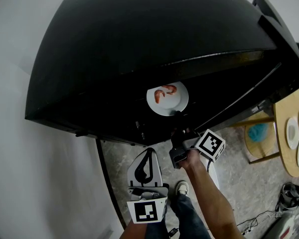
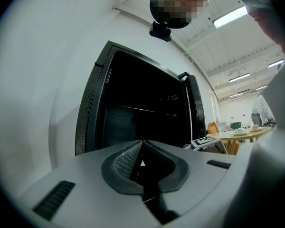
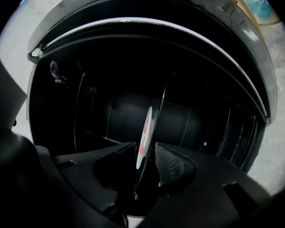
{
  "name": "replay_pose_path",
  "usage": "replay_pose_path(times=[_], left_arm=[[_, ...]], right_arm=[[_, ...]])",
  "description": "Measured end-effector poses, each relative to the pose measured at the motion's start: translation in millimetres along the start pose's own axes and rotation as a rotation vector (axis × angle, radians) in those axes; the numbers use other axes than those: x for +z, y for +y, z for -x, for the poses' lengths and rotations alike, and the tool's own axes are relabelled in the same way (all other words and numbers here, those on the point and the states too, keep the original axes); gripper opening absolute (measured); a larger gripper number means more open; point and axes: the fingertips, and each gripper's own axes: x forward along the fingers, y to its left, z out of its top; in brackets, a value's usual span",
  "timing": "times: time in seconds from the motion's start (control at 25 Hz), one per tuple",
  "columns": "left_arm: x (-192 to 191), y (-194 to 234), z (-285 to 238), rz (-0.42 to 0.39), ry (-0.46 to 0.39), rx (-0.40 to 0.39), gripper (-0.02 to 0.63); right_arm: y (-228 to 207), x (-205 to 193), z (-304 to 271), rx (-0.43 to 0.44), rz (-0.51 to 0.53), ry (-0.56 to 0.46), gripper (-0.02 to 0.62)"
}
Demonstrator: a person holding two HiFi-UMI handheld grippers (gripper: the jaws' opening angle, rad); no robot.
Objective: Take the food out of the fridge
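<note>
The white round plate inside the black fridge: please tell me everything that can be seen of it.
The white round plate looks like smooth glazed ceramic and carries two curled orange-red shrimps. It lies flat inside the open black fridge, close to the front edge. Its near rim stands between the open jaws of the right gripper; the pads do not seem to press it.

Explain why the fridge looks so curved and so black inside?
Head view: the wide lens bows the fridge, and only the plate catches light. Right gripper view: the inside is nearly black. Left gripper view: ceiling lights glare beside the dark opening.
</note>
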Motion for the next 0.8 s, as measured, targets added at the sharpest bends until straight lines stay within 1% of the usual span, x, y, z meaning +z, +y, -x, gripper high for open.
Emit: replay_pose_path(times=[0.2, 0.36, 0.8], left_arm=[[0.8, 2.9, -0.3, 0.001, -0.005, 0.003, 0.013], [1.2, 3.8, -0.7, 0.001, -0.008, 0.006, 0.013], [-3.3, 5.5, -0.1, 0.003, 0.001, 0.007, 0.014]], right_arm=[[-0.7, -1.1, -5.1, -0.003, -0.005, -0.001, 0.120], [-7.7, 0.4, -6.3, -0.040, -0.035, -0.012, 0.120], [-12.8, 0.4, -12.0, -0.059, -0.098, -0.021, 0.120]])
